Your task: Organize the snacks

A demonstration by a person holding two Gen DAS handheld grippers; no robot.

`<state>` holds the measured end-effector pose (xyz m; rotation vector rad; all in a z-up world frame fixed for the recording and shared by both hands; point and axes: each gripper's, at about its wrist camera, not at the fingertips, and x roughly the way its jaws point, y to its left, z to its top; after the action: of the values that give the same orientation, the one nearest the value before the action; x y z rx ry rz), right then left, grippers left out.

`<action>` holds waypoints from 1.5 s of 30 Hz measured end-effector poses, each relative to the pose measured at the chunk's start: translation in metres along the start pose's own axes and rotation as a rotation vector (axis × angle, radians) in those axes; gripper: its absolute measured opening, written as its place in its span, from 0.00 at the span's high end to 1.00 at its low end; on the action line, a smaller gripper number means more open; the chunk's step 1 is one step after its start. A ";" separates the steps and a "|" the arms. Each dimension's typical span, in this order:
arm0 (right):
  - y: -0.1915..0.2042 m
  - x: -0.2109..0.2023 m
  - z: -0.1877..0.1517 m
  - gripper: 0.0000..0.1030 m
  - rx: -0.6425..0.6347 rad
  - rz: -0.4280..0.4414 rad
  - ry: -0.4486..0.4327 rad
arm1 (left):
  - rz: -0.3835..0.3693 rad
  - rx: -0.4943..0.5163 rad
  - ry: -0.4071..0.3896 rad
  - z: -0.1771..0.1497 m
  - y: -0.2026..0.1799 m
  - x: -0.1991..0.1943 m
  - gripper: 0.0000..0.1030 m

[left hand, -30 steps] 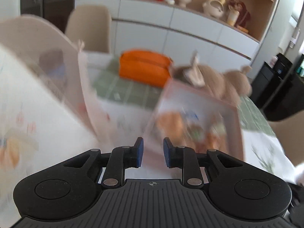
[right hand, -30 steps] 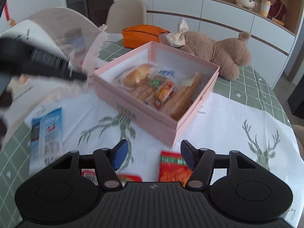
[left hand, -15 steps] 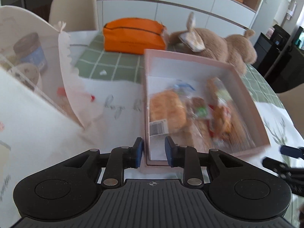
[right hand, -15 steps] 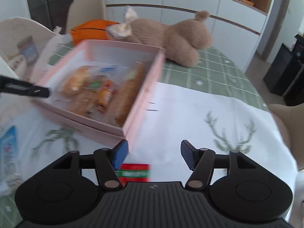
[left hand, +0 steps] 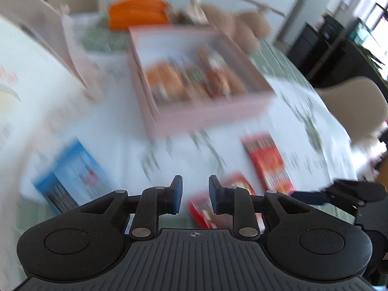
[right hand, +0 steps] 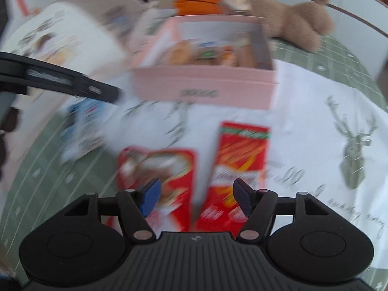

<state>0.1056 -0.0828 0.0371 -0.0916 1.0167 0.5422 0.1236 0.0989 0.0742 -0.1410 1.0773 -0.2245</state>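
My left gripper (left hand: 195, 195) has closed slightly, its jaws nearly shut and holding nothing. My right gripper (right hand: 196, 197) has just been widening, empty, above two red packs (right hand: 238, 167) lying before the pink box (right hand: 206, 89), a blue pack (left hand: 70, 177) to the left.

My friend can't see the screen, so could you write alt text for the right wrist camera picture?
Two red snack boxes, a squat one and a long one, lie on a white deer-print tablecloth under the right gripper, whose jaws are open and empty. Behind them sits an open pink cardboard box of wrapped snacks, with a brown teddy bear beyond it.
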 end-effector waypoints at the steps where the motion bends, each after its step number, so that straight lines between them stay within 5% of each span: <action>1: 0.006 -0.002 -0.006 0.36 -0.015 0.029 0.006 | -0.011 -0.003 0.021 -0.007 -0.001 0.004 0.74; 4: 0.022 0.007 -0.018 0.64 -0.054 0.049 0.064 | -0.006 -0.036 0.052 -0.023 0.000 0.014 0.74; 12: 0.030 0.031 0.002 0.63 -0.043 0.008 -0.038 | 0.055 -0.100 0.003 -0.030 0.005 0.007 0.74; 16: 0.003 0.004 -0.003 0.36 0.001 -0.001 -0.086 | 0.034 -0.101 -0.004 -0.023 -0.016 0.018 0.74; 19: -0.024 -0.003 -0.009 0.35 0.040 -0.075 -0.095 | 0.092 -0.057 -0.023 -0.021 -0.044 0.038 0.68; 24: -0.053 0.004 -0.026 0.35 0.121 -0.134 -0.060 | 0.205 0.028 -0.029 -0.018 -0.071 0.065 0.30; 27: -0.052 0.009 -0.040 0.26 0.112 -0.151 -0.065 | 0.226 0.011 -0.015 -0.010 -0.070 0.076 0.20; 34: -0.038 0.018 -0.051 0.00 0.069 -0.177 -0.083 | 0.202 -0.001 -0.030 0.001 -0.059 0.079 0.27; 40: -0.035 0.020 -0.040 0.04 -0.021 -0.137 0.000 | 0.157 -0.020 -0.011 -0.019 -0.048 0.059 0.38; 45: -0.027 0.023 -0.024 0.12 -0.024 -0.108 -0.035 | 0.144 -0.057 0.003 -0.039 -0.038 0.044 0.38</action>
<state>0.1091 -0.1051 0.0007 -0.1574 0.9654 0.4560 0.1049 0.0506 0.0267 -0.1135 1.0925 -0.0642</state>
